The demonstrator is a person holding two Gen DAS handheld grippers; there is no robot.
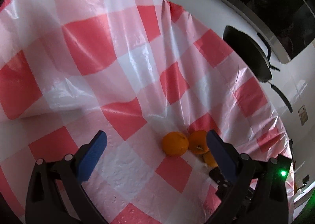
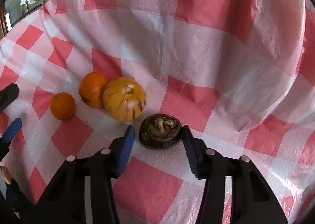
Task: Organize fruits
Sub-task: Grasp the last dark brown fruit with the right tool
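In the right wrist view a dark brown round fruit [image 2: 160, 131] lies on the checked cloth between the tips of my open right gripper [image 2: 158, 132]; the right finger touches or nearly touches it, the left stands apart. Behind it lie a yellow striped fruit [image 2: 124, 99], an orange [image 2: 92, 89] and a smaller orange [image 2: 62, 106]. My left gripper [image 1: 156, 140] is open and empty, with an orange [image 1: 175, 143] just ahead between its tips, a second orange [image 1: 197, 142] by its right finger and a yellowish fruit [image 1: 209, 159] partly hidden behind that finger.
A red and white checked plastic cloth [image 1: 110, 62] covers the table and rises in folds behind the fruit [image 2: 216, 37]. Black pans [image 1: 254, 56] hang on a white wall at the right. The left gripper's blue fingertip [image 2: 10, 130] shows at the left edge.
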